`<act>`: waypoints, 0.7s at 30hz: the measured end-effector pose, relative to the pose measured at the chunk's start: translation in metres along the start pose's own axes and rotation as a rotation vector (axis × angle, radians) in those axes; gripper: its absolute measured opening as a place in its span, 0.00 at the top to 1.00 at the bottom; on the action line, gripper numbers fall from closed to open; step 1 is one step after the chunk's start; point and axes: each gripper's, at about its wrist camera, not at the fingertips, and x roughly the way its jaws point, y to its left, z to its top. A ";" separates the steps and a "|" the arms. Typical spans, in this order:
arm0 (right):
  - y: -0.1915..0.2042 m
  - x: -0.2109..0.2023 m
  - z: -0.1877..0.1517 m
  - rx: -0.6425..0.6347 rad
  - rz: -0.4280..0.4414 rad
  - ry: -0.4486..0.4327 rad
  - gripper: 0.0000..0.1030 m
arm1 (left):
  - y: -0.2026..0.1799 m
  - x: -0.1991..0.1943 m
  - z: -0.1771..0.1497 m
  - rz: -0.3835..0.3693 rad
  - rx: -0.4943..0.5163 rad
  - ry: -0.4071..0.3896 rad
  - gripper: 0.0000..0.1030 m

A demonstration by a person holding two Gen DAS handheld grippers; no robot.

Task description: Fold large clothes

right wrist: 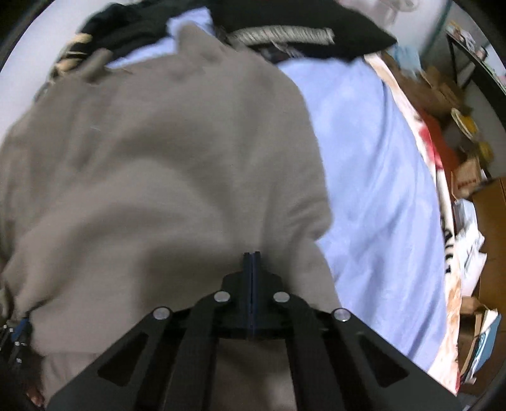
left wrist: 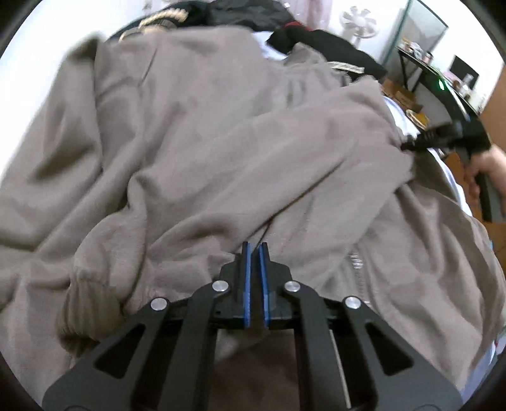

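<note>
A large taupe zip hoodie lies spread and rumpled on a bed, its ribbed cuff at the lower left and its zipper at the right. My left gripper hangs over the hoodie's near part, blue pads a narrow slit apart, with no cloth seen between them. My right gripper is shut over the hoodie near its right edge, pads pressed together with nothing visible between. In the left wrist view the right gripper touches a sleeve edge, held by a hand.
A light blue sheet covers the bed to the right of the hoodie. Black garments are heaped at the far end. Cardboard boxes and clutter fill the floor at the right. A white fan and a dark desk stand beyond.
</note>
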 end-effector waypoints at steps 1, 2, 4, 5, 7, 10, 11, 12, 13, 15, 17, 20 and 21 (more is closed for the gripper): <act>-0.003 0.010 0.002 0.006 -0.006 0.004 1.00 | 0.001 0.004 0.001 0.003 -0.007 0.013 0.92; -0.008 0.019 0.003 0.021 0.002 0.008 1.00 | 0.000 0.005 0.003 0.006 -0.008 0.011 0.92; -0.018 0.040 0.008 0.080 0.051 0.018 1.00 | -0.002 0.011 0.005 0.021 -0.003 0.006 0.92; -0.020 0.050 0.010 0.094 0.069 0.023 1.00 | -0.004 0.018 0.005 0.029 0.004 0.021 0.92; -0.015 0.059 0.010 0.089 0.070 0.011 1.00 | -0.006 0.023 0.005 0.040 0.004 0.030 0.92; -0.002 0.050 0.006 0.052 0.039 -0.020 0.99 | -0.006 0.027 0.007 0.048 -0.010 0.035 0.92; -0.002 0.043 0.005 0.060 0.064 -0.030 0.99 | -0.006 0.027 0.006 0.050 -0.015 0.033 0.92; -0.004 0.025 0.001 0.080 0.126 -0.077 0.99 | -0.005 0.027 0.006 0.051 -0.021 0.030 0.92; -0.005 0.013 -0.002 0.084 0.148 -0.114 0.99 | -0.004 0.026 0.006 0.051 -0.022 0.028 0.92; -0.003 -0.025 -0.007 0.080 0.188 -0.231 0.99 | -0.004 0.025 0.006 0.050 -0.023 0.026 0.92; 0.001 -0.050 -0.004 0.072 0.211 -0.313 0.99 | -0.004 0.025 0.006 0.049 -0.023 0.024 0.92; 0.007 -0.050 0.025 0.078 0.211 -0.325 0.99 | -0.005 0.026 0.005 0.054 -0.020 0.026 0.92; 0.005 -0.040 0.036 0.090 0.201 -0.316 0.99 | -0.005 0.026 0.005 0.053 -0.021 0.026 0.93</act>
